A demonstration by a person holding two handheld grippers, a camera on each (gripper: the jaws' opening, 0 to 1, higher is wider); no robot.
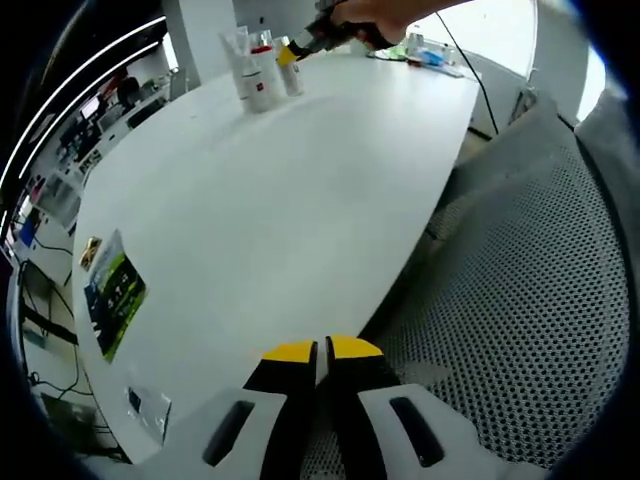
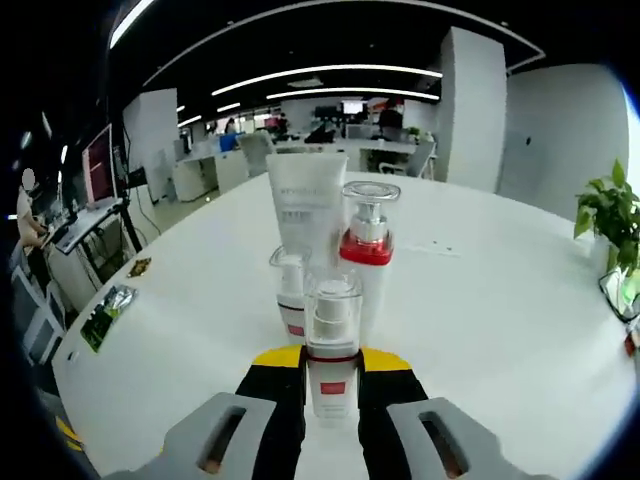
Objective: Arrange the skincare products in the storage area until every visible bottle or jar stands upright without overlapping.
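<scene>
White worktop [image 2: 480,300] is seen under four upright products. A small bottle [image 2: 332,345] is pinched by the right gripper [image 2: 331,362], just ahead of the others; they could be toppled. Left gripper [image 1: 322,352] is pressed together, well apart.

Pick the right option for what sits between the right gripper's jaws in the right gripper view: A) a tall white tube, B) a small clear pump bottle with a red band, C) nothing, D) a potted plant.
B: the right gripper has its yellow-tipped jaws on either side of the small clear pump bottle, which stands upright in front of the tall white tube on the white table.
</scene>
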